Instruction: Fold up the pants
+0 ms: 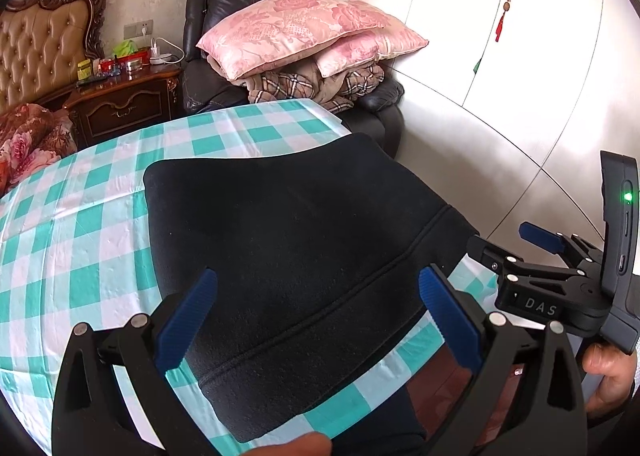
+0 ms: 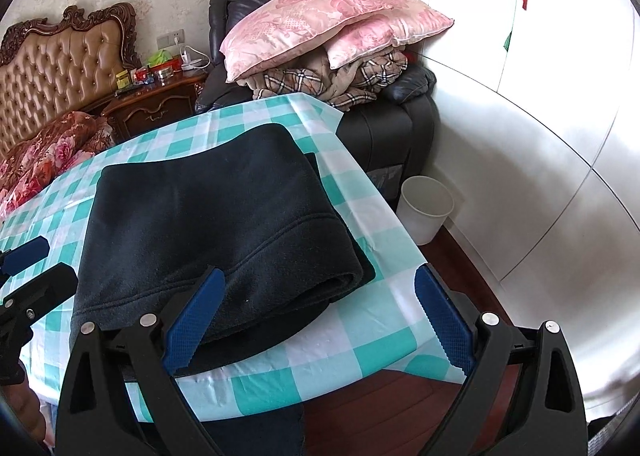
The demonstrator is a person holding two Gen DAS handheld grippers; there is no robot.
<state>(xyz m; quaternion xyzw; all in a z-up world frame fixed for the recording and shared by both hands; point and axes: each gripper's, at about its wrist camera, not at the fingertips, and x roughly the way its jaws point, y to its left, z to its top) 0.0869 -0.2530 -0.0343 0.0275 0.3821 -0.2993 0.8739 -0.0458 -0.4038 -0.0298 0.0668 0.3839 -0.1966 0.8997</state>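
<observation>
Folding looks nearly done: dark navy fleece pants [image 2: 216,216] lie doubled on the teal-and-white checked counter [image 2: 360,320]; both grippers, left [image 1: 318,320] and right [image 2: 316,320], hover with jaws spread, empty.

Both cams sit low at the near edge of the checkered table [image 1: 80,224], close up, facing the far wall with the armchair [image 1: 200,56] and pink pillows [image 1: 304,28]. The left wrist view looks from slightly further left, catching the right gripper [image 1: 540,252] at its right edge. Both share the folded dark pants [image 2: 208,216], the nightstand [image 2: 156,104] and the headboard [image 2: 60,68].
</observation>
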